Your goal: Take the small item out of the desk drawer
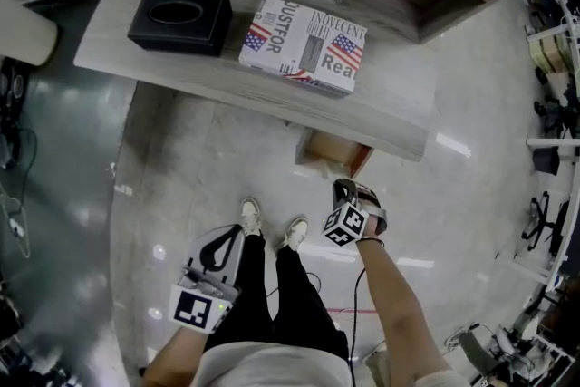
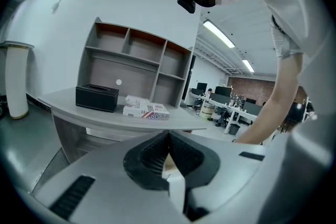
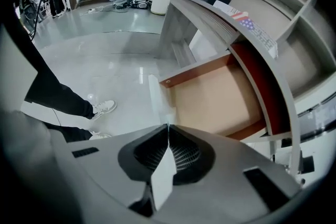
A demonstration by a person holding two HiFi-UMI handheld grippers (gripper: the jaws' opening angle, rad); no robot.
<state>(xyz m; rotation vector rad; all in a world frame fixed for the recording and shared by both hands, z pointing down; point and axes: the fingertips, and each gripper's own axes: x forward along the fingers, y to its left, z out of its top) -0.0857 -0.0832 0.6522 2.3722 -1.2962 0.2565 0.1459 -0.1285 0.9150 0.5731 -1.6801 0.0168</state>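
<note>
Big grey worktop (image 1: pixel 181 72) up top, and under its right end the drawer (image 1: pixel 332 148) stands pulled out toward the person. Now the right arm (image 1: pixel 399 304) reaches forward and down, right claw (image 1: pixel 347 189) clenched just short of the drawer's mouth, clearly the nearer one. The left claw (image 1: pixel 234 236), clenched too, hangs low by the legs (image 1: pixel 272 285). The small item? Drawer floor looks bare; a pale sliver (image 3: pixel 160 173) sits in the right claw's pinch, and I can't tell if that's it.
</note>
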